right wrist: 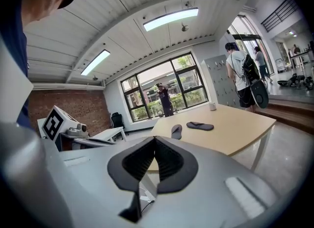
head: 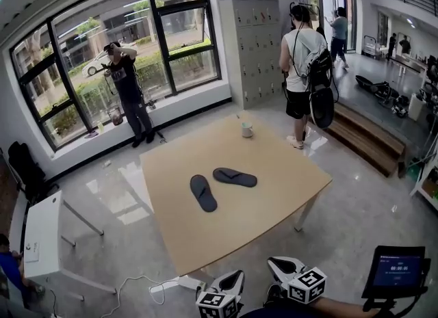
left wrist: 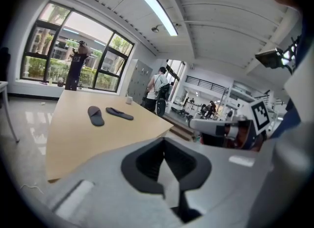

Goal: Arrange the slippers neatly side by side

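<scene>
Two dark slippers lie in the middle of the tan table (head: 274, 200). One slipper (head: 203, 193) points lengthwise away from me. The other slipper (head: 235, 177) lies crosswise just to its right, at an angle, and they are not parallel. Both also show far off in the left gripper view (left wrist: 96, 115) (left wrist: 119, 114) and the right gripper view (right wrist: 176, 131) (right wrist: 200, 126). My left gripper (head: 233, 279) and right gripper (head: 282, 265) hang below the table's near edge, well short of the slippers. Both are shut with nothing between the jaws (left wrist: 167, 173) (right wrist: 152, 165).
A white cup (head: 247, 130) stands at the table's far edge. A person (head: 129, 91) stands by the window, another (head: 301, 77) near the grey lockers (head: 254, 50). There is a white side table (head: 41, 234) at left, a cable (head: 147, 286) on the floor and a tablet screen (head: 397, 269) at lower right.
</scene>
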`<state>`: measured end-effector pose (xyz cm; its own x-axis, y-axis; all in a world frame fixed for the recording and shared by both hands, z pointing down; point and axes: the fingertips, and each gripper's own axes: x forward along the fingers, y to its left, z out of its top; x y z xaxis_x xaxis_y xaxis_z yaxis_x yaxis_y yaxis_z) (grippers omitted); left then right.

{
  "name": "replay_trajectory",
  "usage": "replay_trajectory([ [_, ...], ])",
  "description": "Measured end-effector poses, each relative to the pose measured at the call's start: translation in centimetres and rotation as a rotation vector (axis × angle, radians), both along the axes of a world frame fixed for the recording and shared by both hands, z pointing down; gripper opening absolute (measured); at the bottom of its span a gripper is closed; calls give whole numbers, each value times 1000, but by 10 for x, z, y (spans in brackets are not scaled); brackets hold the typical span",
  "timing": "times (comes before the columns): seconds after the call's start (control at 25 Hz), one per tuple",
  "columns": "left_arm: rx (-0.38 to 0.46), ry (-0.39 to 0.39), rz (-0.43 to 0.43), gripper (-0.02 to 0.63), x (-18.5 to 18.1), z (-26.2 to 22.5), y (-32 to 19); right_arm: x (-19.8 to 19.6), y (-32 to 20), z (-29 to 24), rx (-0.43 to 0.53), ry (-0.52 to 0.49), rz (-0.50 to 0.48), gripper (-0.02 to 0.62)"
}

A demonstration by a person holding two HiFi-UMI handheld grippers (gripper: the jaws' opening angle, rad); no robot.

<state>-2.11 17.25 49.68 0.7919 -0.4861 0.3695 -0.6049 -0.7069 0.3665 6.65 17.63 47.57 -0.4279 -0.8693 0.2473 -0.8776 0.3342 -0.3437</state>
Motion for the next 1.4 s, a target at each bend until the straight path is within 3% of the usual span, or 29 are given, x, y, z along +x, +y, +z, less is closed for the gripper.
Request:
replay_trajectory([
  [0.28,25,-11,-32,5,44,-5,-51,37,-53,9,-16,-35,-41,11],
  [0.44,20,-25,-64,5,64,-7,-64,52,-69,3,15,17,-86,11],
  [0.64,7,-10,-97,5,90,-18,-72,67,-77,10,-2,-12,-117,11],
  [0.88,-34,-59,-143,5,87,1,-84,73,-93,26,-40,-52,-133,11],
  [1.16,-66,-53,-153,5,92,11,-108,73,-119,38,-64,-46,-149,11],
  [1.4,-38,-21,-121,5,95,9,-150,78,-159,35,-50,-15,-114,11],
])
